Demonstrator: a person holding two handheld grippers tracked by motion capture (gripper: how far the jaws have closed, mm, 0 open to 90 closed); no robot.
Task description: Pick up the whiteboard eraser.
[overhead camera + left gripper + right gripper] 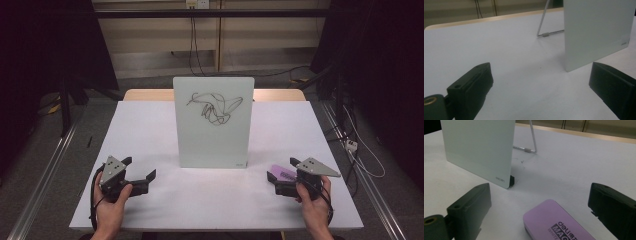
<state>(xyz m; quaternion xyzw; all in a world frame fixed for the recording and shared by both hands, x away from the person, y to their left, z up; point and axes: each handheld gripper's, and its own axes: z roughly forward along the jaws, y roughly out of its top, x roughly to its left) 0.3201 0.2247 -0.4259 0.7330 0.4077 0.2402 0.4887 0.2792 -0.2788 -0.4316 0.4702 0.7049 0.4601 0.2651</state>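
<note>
A small white board (213, 122) stands upright mid-table on a wire stand (544, 25), with a black scribble (212, 107) on its upper face. A purple board eraser (281, 173) lies flat on the table near the right front. My right gripper (283, 169) is open around it. In the right gripper view the eraser (554, 222) lies between the two jaws with a gap on each side. My left gripper (139, 168) rests open near the left front, with bare table between its jaws (539, 80) and the board's lower corner (596, 30) just ahead to the right.
The white table (150, 125) has a wooden strip along its far edge (145, 94). Cables (360, 150) trail on the floor to the right. Dark curtains and metal rails flank the table.
</note>
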